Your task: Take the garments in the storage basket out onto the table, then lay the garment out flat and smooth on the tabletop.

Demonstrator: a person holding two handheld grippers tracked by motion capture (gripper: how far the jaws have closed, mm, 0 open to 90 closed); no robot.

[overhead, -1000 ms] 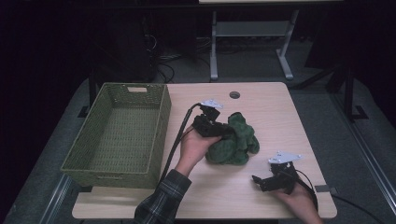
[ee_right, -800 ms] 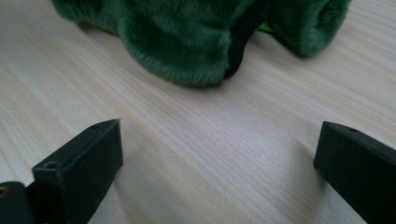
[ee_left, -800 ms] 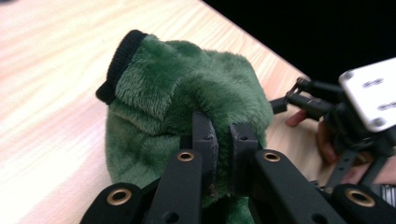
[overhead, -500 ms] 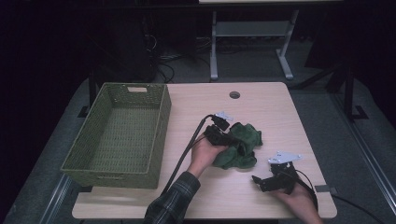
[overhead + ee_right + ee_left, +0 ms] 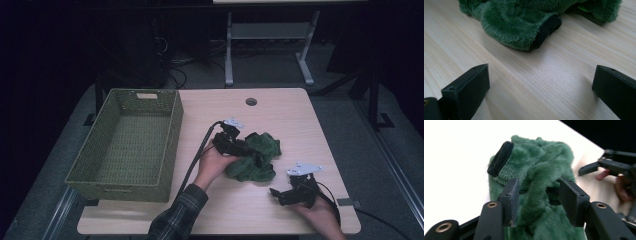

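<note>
High view: fixed above the person's edge of the light wooden bench (image 5: pixel 280 115), facing forward and down, far enough to take in the whole top.

Left gripper view: rides the left gripper (image 5: pixel 537 202), looks along its jaws, very close; crumpled dark green plush cloth (image 5: pixel 539 177) between the jaws, right gripper (image 5: pixel 589 168) farther off beyond them.

Right gripper view: low over the bench, looks along the jaws of the right gripper, close; cloth just ahead of the jaws.

Shared by all three: the cloth.
</note>
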